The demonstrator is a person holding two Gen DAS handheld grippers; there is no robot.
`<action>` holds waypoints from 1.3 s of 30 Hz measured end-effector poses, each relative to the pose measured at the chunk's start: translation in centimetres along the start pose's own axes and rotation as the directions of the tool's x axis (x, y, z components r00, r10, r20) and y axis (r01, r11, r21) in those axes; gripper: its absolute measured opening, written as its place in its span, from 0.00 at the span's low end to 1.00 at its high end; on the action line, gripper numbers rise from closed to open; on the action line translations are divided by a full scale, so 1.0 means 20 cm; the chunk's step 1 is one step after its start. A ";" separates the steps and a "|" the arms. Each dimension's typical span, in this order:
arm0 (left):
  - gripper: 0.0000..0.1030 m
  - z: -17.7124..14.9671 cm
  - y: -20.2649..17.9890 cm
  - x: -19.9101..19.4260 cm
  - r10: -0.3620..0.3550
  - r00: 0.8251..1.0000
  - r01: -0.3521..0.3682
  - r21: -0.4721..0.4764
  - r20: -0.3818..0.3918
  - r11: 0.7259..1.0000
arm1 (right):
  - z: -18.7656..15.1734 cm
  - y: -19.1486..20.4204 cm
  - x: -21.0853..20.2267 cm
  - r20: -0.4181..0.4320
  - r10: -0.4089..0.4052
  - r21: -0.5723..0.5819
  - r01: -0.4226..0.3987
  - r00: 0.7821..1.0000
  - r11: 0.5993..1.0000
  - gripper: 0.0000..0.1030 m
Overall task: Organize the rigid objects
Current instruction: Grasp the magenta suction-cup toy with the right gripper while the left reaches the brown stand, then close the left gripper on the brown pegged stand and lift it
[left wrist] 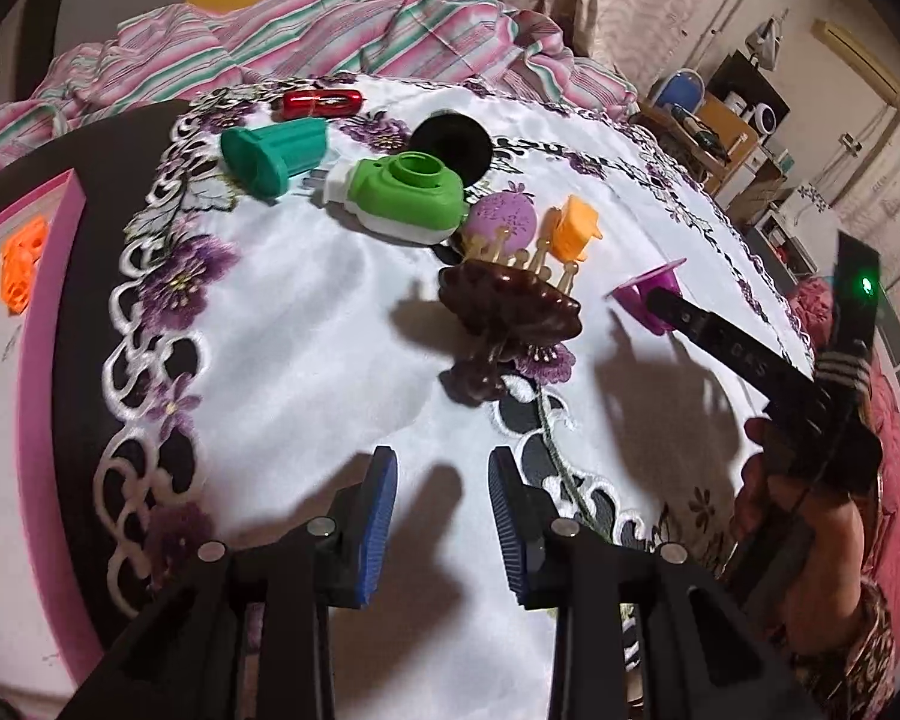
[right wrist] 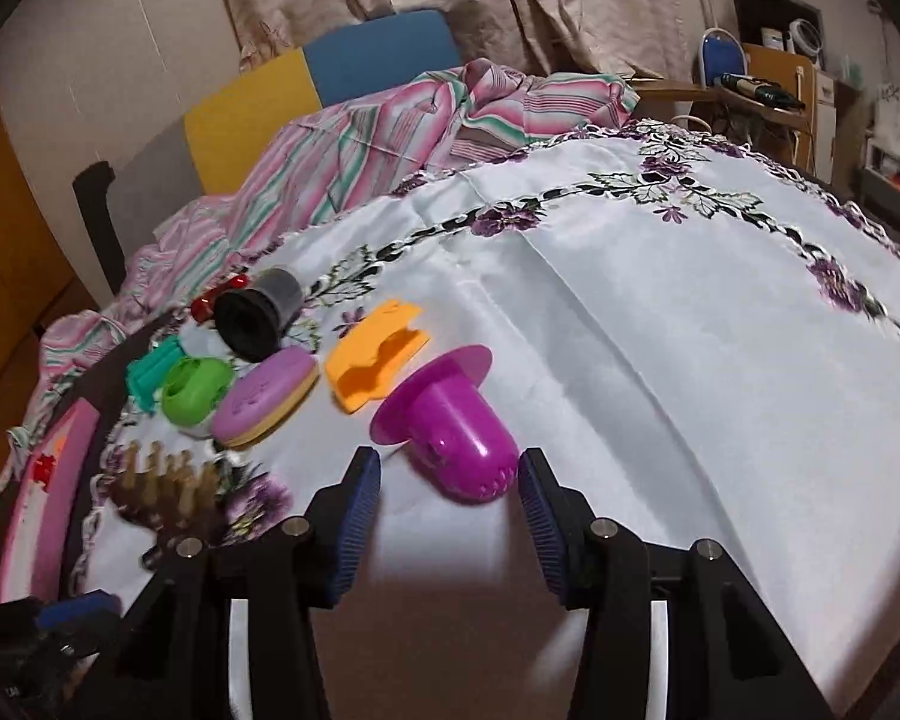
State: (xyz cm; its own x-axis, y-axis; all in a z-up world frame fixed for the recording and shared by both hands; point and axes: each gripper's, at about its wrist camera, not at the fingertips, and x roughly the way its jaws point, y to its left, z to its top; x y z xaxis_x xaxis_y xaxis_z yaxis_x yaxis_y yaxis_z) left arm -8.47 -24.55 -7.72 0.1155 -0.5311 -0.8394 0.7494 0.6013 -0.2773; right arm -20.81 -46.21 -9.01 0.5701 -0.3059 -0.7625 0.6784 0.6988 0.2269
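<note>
Right wrist view: the right gripper is held apart around the magenta flanged plastic cup, ready for grasping; the left gripper is held apart, idle

Both tongs are black with ribbed blue pads. Round silver screws dot their frames. A green light glows on the right one.

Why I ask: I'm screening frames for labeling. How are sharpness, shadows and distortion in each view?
Left wrist view: mostly sharp; hard dark shadows fall on the tablecloth beside the brown comb; fisheye bends the table edge. Right wrist view: the left-side objects, like the comb, look smeared; the purple cup between the open right gripper fingers is clearer; a shadow pools just below it.
</note>
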 end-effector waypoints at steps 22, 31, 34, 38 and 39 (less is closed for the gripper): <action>0.33 0.15 -0.11 0.19 -0.017 0.999 0.013 0.089 0.044 0.996 | 0.03 0.05 -0.05 0.006 0.109 0.037 -0.109 0.994 0.993 0.31; 0.23 0.19 -0.08 0.17 -0.022 1.000 0.022 0.084 -0.003 0.996 | 0.01 0.08 -0.02 0.006 0.092 0.020 -0.092 0.996 0.996 0.32; 0.23 0.21 -0.09 0.11 -0.019 1.000 0.019 0.097 -0.004 0.995 | -0.01 0.07 -0.03 0.014 0.090 0.030 -0.091 0.996 0.995 0.32; 0.22 0.27 -0.11 0.05 -0.014 1.000 0.014 0.112 0.002 0.994 | -0.02 0.05 -0.02 0.015 0.094 0.043 -0.094 0.995 0.995 0.32; 0.22 0.29 -0.11 0.04 -0.016 1.000 0.015 0.115 0.010 0.993 | -0.02 0.05 -0.02 0.016 0.095 0.045 -0.095 0.995 0.994 0.32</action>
State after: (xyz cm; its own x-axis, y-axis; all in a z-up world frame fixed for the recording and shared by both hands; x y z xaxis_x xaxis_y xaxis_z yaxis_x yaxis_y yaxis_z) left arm -6.30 -29.75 -5.09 0.1098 -0.5462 -0.8304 0.8208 0.5210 -0.2343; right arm -20.49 -45.12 -8.68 0.6390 -0.2484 -0.7280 0.6410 0.6951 0.3255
